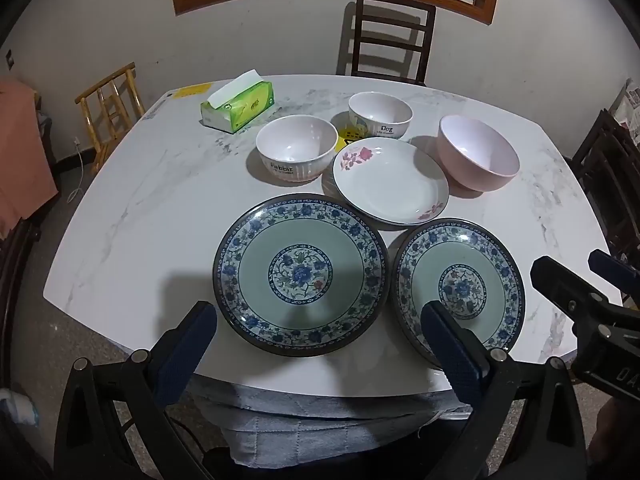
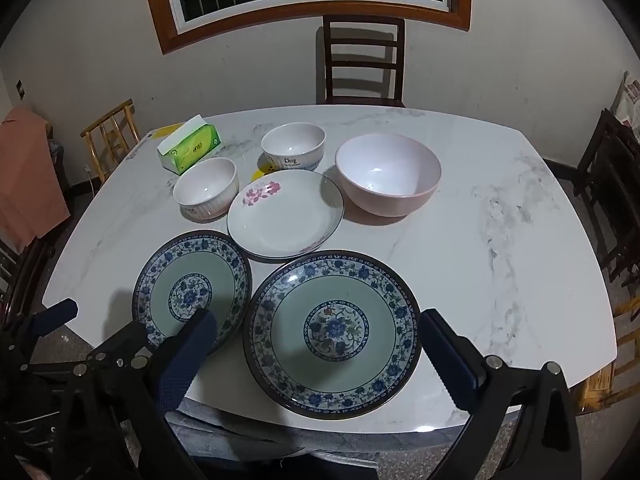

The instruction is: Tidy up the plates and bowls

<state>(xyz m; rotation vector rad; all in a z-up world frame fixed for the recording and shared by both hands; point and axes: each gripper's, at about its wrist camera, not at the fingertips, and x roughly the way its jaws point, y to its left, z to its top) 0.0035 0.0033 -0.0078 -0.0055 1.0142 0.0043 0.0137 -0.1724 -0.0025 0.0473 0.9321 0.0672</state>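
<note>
Two blue-and-green floral plates lie side by side at the table's near edge: the left plate (image 1: 301, 275) (image 2: 192, 290) and the right plate (image 1: 460, 286) (image 2: 334, 332). Behind them is a white plate with pink flowers (image 1: 390, 180) (image 2: 286, 214). Further back stand a white "Rabbit" bowl (image 1: 296, 148) (image 2: 206, 188), a white "Dog" bowl (image 1: 380, 114) (image 2: 293, 146) and a large pink bowl (image 1: 476, 152) (image 2: 387, 174). My left gripper (image 1: 320, 320) is open and empty above the near edge, before the left plate. My right gripper (image 2: 320, 326) is open and empty before the right plate.
A green tissue box (image 1: 238, 106) (image 2: 190, 148) sits at the back left of the white marble table (image 1: 140, 200) (image 2: 500, 240). A dark chair (image 1: 390, 36) stands behind the table, a bamboo chair (image 1: 110, 100) at the left, dark chairs (image 2: 612, 184) at the right.
</note>
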